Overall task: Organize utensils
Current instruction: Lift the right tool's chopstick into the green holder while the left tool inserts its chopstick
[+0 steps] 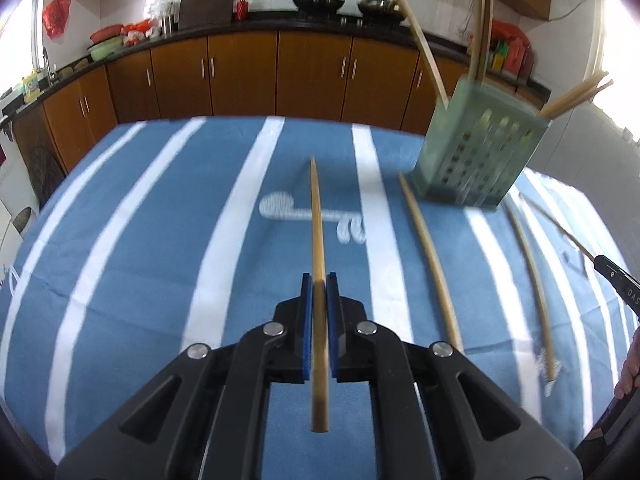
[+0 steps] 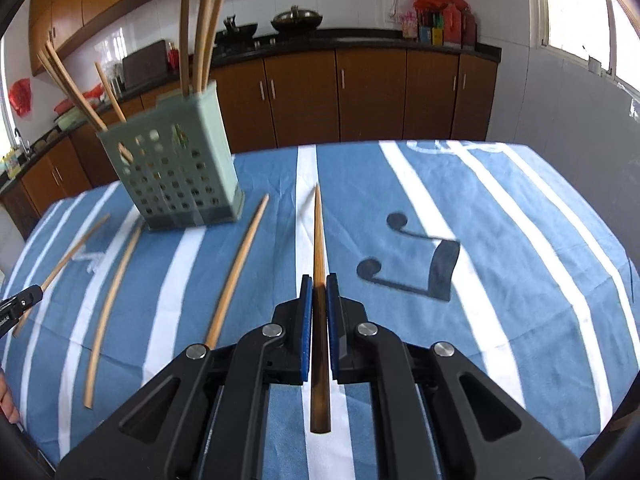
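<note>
My left gripper (image 1: 319,280) is shut on a pale bamboo chopstick (image 1: 318,216) that points forward above the striped cloth. My right gripper (image 2: 319,280) is shut on a darker chopstick (image 2: 319,236), held the same way. A green perforated utensil holder (image 1: 476,152) (image 2: 176,176) stands on the cloth with several chopsticks upright in it. It is ahead and to the right of the left gripper, ahead and to the left of the right one. Loose chopsticks (image 1: 432,268) (image 1: 532,284) (image 2: 240,264) (image 2: 112,300) lie on the cloth between the two grippers.
A blue cloth with white stripes (image 1: 160,240) (image 2: 500,220) covers the table. Brown kitchen cabinets (image 1: 240,76) and a counter with pots run behind it. A person's fingers (image 1: 628,376) show at the right edge of the left wrist view.
</note>
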A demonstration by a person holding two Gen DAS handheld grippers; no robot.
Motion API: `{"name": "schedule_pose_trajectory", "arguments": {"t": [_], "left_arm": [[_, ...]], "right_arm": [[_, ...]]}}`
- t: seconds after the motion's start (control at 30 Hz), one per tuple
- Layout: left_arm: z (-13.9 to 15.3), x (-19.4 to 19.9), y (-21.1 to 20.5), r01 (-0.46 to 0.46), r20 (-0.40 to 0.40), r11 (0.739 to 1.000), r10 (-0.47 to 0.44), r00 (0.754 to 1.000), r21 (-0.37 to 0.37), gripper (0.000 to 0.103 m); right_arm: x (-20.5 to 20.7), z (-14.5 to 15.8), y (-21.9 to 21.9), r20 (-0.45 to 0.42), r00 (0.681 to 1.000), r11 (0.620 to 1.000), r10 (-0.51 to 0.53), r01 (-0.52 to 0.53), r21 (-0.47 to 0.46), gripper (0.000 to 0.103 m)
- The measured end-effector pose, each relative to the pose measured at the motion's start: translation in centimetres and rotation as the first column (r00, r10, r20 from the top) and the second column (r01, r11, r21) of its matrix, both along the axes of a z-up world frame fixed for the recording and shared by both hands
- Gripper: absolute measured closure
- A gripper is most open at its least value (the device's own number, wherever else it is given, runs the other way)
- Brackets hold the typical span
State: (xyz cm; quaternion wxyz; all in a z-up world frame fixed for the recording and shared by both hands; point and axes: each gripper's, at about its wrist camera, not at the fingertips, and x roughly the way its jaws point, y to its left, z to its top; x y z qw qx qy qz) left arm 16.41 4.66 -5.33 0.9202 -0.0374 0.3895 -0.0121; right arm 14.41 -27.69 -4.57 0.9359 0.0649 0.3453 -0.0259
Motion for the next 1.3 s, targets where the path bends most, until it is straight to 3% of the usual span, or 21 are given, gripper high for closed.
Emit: {"name": "schedule_pose_trajectory", "arguments": {"t": [0.43, 0.8, 1.07, 1.3], "left_arm": [[7.8, -1.7, 0.0, 0.014, 0.208, 0.999, -0.005, 0.978, -0.046, 0.095], [13.1, -2.2, -0.9, 0.085, 0.297, 0.994, -0.062, 0.953, -0.065, 0.095], [18.8, -1.7, -2.9, 0.157, 0.407, 0.982, -0.101, 0.908, -0.107, 0.095], [22.6, -0.1, -5.6, 0.18, 0.502, 0.97, -0.076, 0.861, -0.161, 0.095]], "right_arm": [[-1.6, 5.4, -0.9, 0.168, 0.986, 1.0, -0.001, -0.001, 0.012, 0.095], [-1.9, 10.4, -0.6, 0.265, 0.963, 0.998, 0.042, -0.054, 0.039, 0.095], [-2.3, 17.2, -0.2, 0.412, 0.907, 0.975, 0.09, -0.165, 0.151, 0.096], [-0.7, 20.5, 1.6, 0.552, 0.831, 0.976, 0.061, -0.166, 0.143, 0.096]]}}
